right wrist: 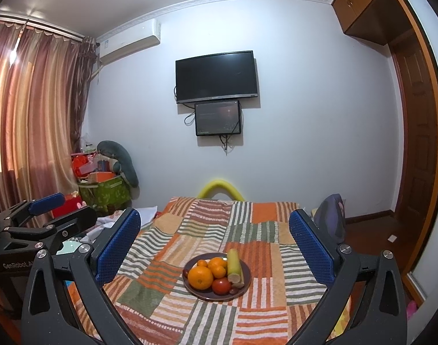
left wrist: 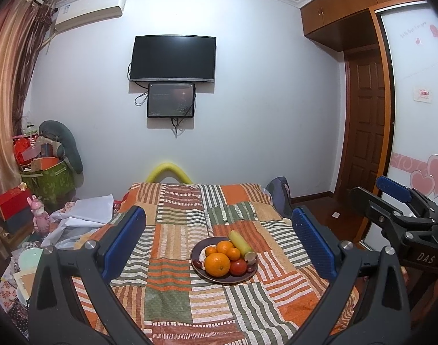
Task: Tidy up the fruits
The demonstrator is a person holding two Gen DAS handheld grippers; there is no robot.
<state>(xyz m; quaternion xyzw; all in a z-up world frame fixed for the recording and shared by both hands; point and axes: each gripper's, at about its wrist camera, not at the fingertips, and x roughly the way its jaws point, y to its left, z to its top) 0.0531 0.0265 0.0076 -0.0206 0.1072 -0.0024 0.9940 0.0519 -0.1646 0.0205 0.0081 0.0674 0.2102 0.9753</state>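
surface: patchwork striped cloth [left wrist: 173,247] over what seems a bed | on it: dark plate [left wrist: 196,264] of fruit, near the middle

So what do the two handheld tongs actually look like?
Both match: the left tongs and right tongs have black, angular frames with triangular cut-outs and silver bolts, ending in blue, dimple-textured fingers. White lettering marks the bodies: "DAS" on the right, "GenRobot" on the left. No sleeves or cables show.
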